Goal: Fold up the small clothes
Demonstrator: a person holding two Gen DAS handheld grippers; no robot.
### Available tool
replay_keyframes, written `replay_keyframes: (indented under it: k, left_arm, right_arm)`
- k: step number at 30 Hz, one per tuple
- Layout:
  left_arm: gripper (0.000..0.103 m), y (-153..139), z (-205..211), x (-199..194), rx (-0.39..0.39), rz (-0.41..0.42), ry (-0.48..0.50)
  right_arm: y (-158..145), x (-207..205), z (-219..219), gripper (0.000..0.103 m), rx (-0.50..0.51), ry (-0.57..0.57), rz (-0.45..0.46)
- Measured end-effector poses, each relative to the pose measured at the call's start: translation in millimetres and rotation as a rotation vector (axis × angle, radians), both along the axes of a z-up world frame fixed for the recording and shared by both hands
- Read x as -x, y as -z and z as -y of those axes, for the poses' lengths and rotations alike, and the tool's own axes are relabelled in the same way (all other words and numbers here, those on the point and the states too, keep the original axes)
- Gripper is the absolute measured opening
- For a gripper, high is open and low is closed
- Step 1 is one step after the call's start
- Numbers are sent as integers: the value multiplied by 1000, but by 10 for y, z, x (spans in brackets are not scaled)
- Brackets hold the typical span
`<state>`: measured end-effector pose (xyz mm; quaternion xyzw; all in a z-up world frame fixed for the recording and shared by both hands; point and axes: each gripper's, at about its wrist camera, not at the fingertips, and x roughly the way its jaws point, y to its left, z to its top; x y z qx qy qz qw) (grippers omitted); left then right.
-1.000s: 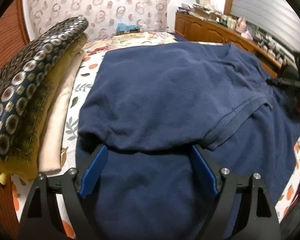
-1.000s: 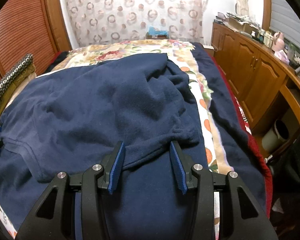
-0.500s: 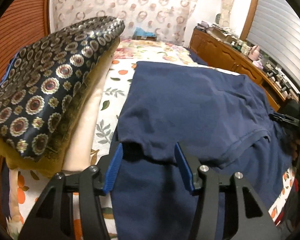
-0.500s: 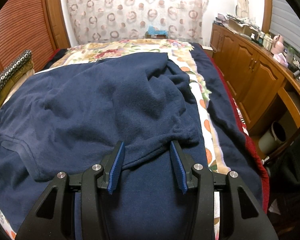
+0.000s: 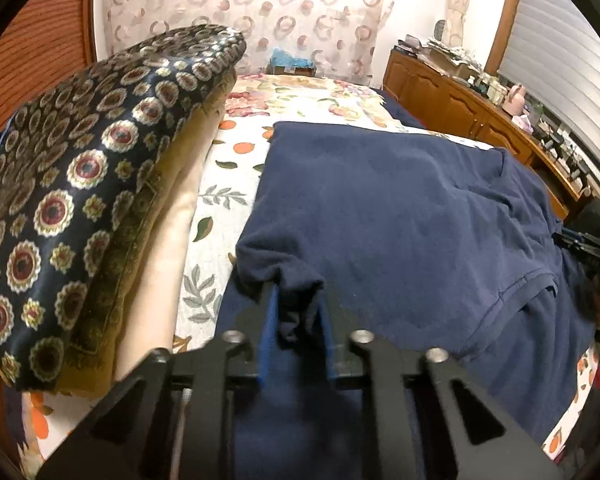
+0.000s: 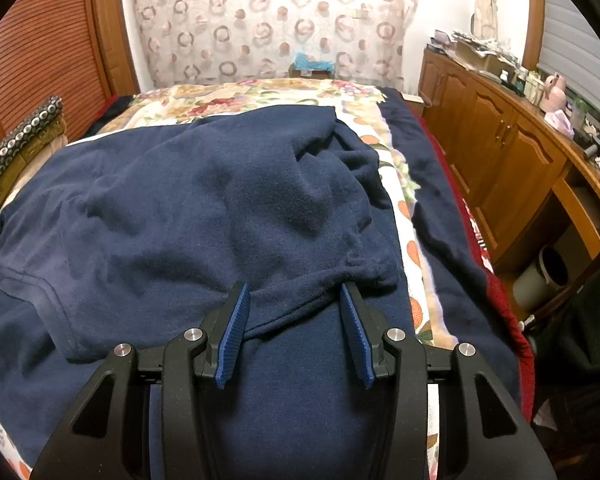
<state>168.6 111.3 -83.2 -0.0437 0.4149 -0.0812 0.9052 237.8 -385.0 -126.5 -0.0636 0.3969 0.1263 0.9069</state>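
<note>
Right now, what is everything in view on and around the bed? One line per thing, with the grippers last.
navy shirt: one, dark blue, spread over the bed, its near edge folded back over itself
bedspread: one, white with orange fruit and leaves, under the shirt
folded textiles: one stack, navy medallion print over mustard and cream, left side of the bed
curtain: one, pale with ring print, behind the bed
wooden cabinet: one, brown, cluttered top, right of the bed
blue box: one, at the head of the bed
left gripper: black, blue pads, shut on a shirt corner
right gripper: black, blue pads, open, astride the shirt's folded edge
</note>
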Motion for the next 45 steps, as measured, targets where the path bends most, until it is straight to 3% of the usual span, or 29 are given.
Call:
replay_keyframes:
  k: [3, 5, 6, 8, 10, 24, 33, 37, 45]
  left_arm:
    - [5, -73, 21, 39, -13, 48, 3]
    - [5, -164, 5, 92, -3, 88, -5]
    - [5, -205, -6, 112, 10, 99, -5]
    - [5, -313, -20, 173, 26, 135, -6]
    - [4, -395, -27, 212, 42, 158, -3]
    - [4, -957, 43, 763, 131, 311, 65]
    - [4, -932, -65, 1244, 152, 292, 72]
    - [4, -683, -43, 1362, 110, 231, 56]
    - [6, -182, -48, 1401, 88, 99, 43]
  right_arm:
    - [-4, 3, -12, 42, 5, 2, 3]
    - [-24, 0, -25, 23, 1, -19, 7]
    - [-38, -16, -4, 22, -15, -19, 4]
    - [-69, -36, 17, 7, -37, -17, 3]
    - [-137, -17, 30, 3, -42, -34, 29]
    - [-937, 466, 114, 1, -94, -83, 248]
    - [-1266, 919, 290, 1, -88, -113, 304]
    - [-1158, 1068, 357, 1, -73, -118, 277]
    - [-445, 1027, 391, 1, -42, -87, 121]
